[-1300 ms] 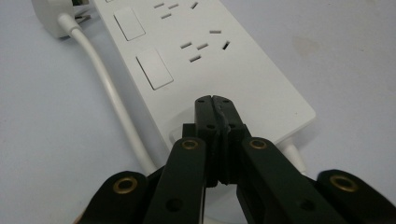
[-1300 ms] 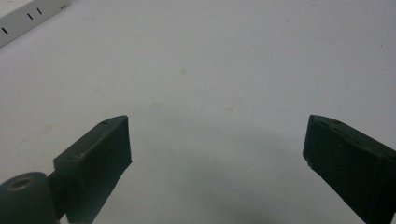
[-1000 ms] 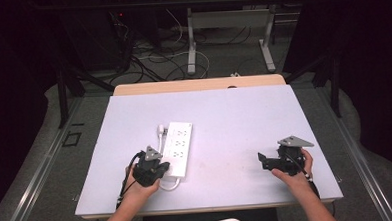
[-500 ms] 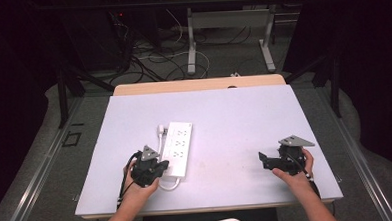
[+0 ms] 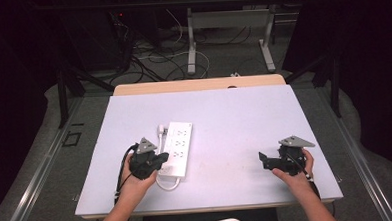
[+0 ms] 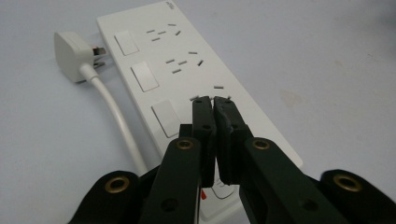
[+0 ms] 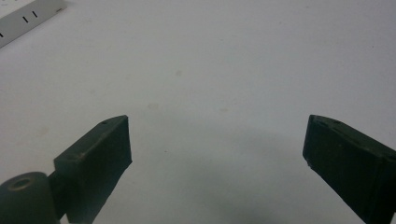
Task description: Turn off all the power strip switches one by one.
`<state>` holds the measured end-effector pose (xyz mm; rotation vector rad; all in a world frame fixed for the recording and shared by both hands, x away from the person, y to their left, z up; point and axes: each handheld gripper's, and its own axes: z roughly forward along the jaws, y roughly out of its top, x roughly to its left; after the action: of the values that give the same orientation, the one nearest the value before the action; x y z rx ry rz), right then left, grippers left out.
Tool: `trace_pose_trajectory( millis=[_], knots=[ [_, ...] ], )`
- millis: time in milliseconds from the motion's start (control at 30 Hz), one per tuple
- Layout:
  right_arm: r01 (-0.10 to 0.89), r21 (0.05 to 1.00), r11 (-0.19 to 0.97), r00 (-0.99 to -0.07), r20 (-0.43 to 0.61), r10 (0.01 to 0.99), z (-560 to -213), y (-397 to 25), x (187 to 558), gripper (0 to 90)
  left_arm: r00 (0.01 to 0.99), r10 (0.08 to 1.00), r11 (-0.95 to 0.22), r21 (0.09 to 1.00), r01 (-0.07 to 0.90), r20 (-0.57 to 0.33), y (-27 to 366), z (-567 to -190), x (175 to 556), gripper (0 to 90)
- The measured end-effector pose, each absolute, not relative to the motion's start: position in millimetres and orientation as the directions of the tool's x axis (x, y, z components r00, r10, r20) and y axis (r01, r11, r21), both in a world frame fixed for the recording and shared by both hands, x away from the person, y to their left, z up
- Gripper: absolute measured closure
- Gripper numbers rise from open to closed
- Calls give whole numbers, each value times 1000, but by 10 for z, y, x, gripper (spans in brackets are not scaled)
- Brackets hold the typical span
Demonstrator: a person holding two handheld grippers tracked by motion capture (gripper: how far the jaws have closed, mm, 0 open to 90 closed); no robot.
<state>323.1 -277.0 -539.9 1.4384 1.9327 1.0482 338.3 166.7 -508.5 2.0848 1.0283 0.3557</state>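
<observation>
We find the white power strip [image 5: 178, 147] lying flat on the pale table [image 5: 234, 114], left of centre, its long side running away from the person. Its white plug [image 6: 72, 49] lies beside the far end, prongs toward the strip, and the white cord [image 6: 116, 122] runs back along the strip's side. Our left gripper [image 6: 214, 103] hangs over the near end of the strip — jaws pressed together with nothing between them, tips above the nearest sockets; whether they touch the casing we cannot tell from this angle. Our right gripper [image 7: 217, 135] sits well apart, near the table's right edge — jaws spread wide, empty, over bare tabletop, with a corner of the strip far off.
</observation>
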Motion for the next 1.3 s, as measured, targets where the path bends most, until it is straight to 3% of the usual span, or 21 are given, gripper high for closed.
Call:
trace_pose_trajectory(
  millis=[233,567,1300],
  knots=[
    [557,818,141,-303,43,952,-5397,-2781,3229,72,589,795,-313,735,602,-144,1689,-4988,3508,900],
    [554,822,133,-299,47,953,-5405,-2787,3235,72,563,821,-371,661,652,-95,1622,-4896,3697,900],
    [566,815,127,-301,61,952,-5408,-2793,3237,74,511,848,-350,577,738,-141,1448,-5069,3918,900]
  ],
)
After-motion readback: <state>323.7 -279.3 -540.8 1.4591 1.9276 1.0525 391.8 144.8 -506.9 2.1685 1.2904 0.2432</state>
